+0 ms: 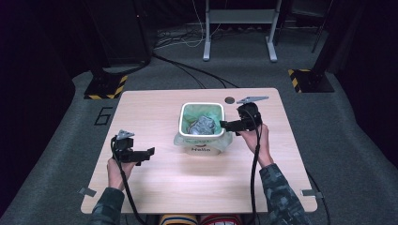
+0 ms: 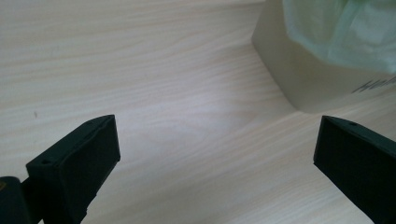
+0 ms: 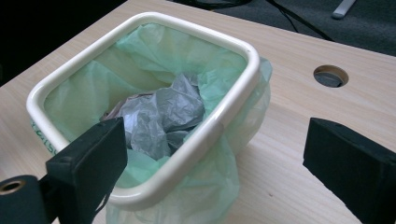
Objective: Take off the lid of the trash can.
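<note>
A small white bin (image 1: 202,106) lined with a pale green bag (image 3: 154,51) stands at the table's middle. Crumpled grey plastic (image 3: 161,114) lies inside it (image 1: 202,125). My right gripper (image 1: 225,124) hovers at the bin's right rim, open, its jaws wide apart with the rim (image 3: 205,130) between them and nothing held. My left gripper (image 1: 149,152) rests low over the table to the bin's front left, open and empty; the left gripper view has the bin's wall (image 2: 299,70) and bag overhang (image 2: 345,32) ahead to the right.
The wooden table (image 1: 187,187) has a round cable hole (image 1: 229,100) behind the bin, also in the right gripper view (image 3: 330,75). Cables and a desk frame (image 1: 239,18) lie on the grey floor beyond. Metal clips (image 1: 87,191) sit at the front corners.
</note>
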`<state>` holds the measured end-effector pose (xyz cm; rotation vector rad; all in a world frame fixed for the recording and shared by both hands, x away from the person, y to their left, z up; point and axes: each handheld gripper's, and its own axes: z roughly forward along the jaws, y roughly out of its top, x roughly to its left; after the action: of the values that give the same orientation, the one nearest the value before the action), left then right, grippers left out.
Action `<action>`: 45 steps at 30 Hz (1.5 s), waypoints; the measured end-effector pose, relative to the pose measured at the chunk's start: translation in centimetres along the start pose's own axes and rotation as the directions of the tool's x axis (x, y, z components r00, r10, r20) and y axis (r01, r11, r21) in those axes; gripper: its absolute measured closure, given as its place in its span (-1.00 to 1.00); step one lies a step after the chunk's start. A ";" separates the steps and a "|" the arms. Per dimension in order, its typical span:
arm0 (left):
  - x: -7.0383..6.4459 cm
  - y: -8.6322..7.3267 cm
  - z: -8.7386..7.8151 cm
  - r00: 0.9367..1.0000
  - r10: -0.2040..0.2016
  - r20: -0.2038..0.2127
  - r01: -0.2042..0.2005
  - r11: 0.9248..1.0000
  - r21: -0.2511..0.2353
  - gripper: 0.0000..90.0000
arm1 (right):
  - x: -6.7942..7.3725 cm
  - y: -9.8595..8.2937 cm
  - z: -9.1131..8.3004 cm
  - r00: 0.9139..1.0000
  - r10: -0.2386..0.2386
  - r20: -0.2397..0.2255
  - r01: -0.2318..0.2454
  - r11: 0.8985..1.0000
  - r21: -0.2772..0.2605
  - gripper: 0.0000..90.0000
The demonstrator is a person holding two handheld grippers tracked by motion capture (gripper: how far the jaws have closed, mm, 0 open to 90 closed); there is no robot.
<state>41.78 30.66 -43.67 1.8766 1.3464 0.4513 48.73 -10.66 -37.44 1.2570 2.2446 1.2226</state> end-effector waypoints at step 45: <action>-6.5 11.0 9.0 0.974 0.102 0.204 -0.118 0.991 0.068 0.03 | -1.1 0.1 4.9 0.995 0.090 -0.041 -0.086 0.992 0.091 0.07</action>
<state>52.38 19.65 -40.23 2.0112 1.1455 0.2588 52.35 -8.89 -40.41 1.3888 2.3219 1.2042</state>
